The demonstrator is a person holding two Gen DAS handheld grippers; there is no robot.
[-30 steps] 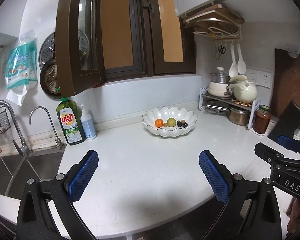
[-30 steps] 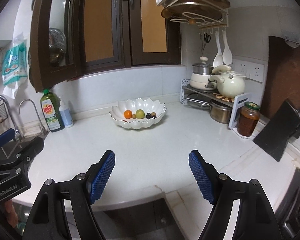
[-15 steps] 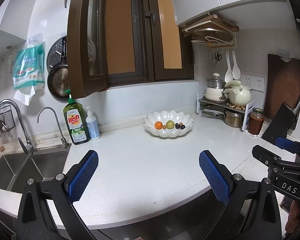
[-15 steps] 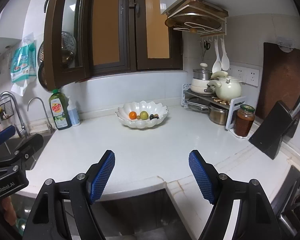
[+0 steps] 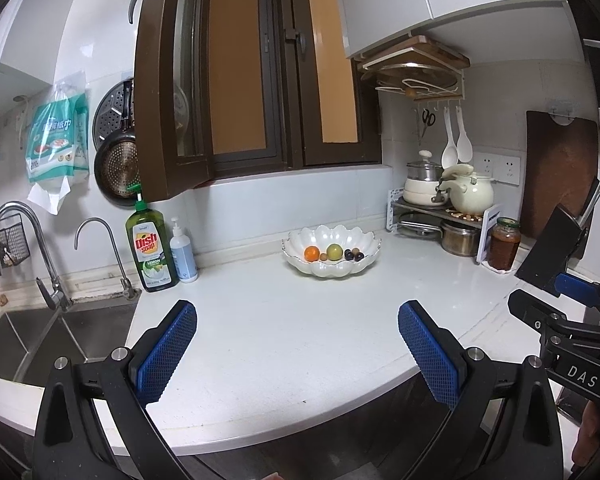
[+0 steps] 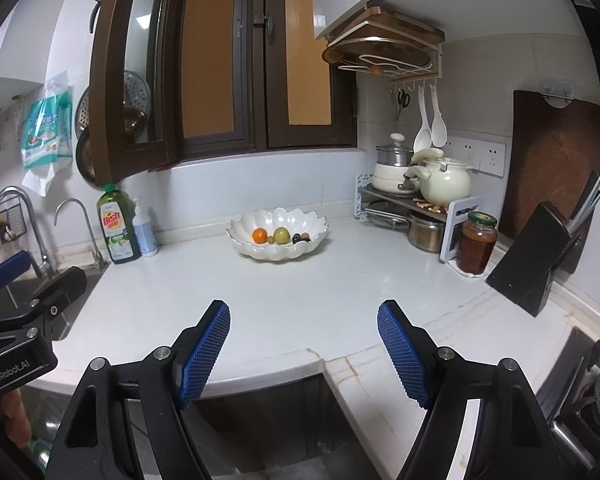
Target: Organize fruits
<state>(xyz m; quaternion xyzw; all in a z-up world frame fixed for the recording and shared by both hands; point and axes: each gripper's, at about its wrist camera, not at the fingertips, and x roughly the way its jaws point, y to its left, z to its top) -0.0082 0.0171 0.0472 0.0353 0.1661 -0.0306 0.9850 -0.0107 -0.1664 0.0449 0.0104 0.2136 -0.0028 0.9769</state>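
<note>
So we're looking at the white scalloped bowl (image 5: pixel 332 258) sitting toward the far side of the white countertop (image 5: pixel 284 336), roughly centre, below the brown window frame. Inside it the orange fruit (image 5: pixel 311 253) is lying on the left, the yellow-green fruit (image 5: pixel 334 251) is sitting just right of it, and a few small dark fruits (image 5: pixel 353 255) are bunching up at the right end. There's a tiny brownish one between the orange and green too, but it's too small for us to say what it is.

Off to the left of the bowl the green dish soap bottle (image 5: pixel 151 250) and a pump bottle (image 5: pixel 182 252) are standing by the sink (image 5: pixel 32 332). Off to the right a jar (image 5: pixel 503 249) is standing in front of the pot rack.

Both tongs are hanging at the near edge of the counter, well apart from the bowl. We're holding the left gripper (image 5: pixel 298 348) wide open with nothing between the blue pads, and the right gripper (image 6: pixel 304 346) is gaping the same way, also holding nothing.
</note>
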